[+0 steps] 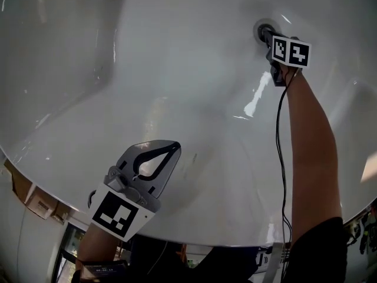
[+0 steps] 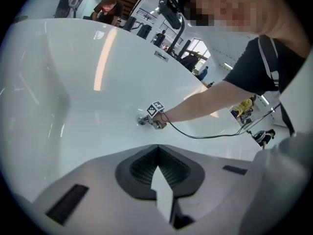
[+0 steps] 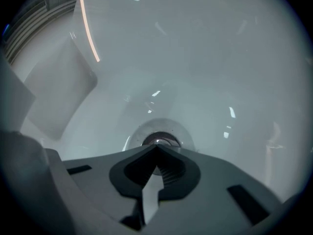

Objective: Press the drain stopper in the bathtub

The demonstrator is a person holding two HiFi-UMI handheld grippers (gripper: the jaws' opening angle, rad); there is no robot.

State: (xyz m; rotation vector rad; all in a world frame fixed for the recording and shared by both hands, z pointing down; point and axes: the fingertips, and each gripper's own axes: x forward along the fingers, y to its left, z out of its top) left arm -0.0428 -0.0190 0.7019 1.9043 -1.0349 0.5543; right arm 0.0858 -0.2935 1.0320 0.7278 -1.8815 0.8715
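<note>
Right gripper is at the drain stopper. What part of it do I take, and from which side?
Little to grip: the drain stopper sits round and low in its ring in the bathtub floor, with no raised edge showing. Take the centre of its top, probably coming straight down along its axis with the right gripper, jaws shut as they are, tips at its near edge.

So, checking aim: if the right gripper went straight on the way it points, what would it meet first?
The drain stopper, dead ahead of its shut jaws; probably very near, though depth is unclear.
</note>
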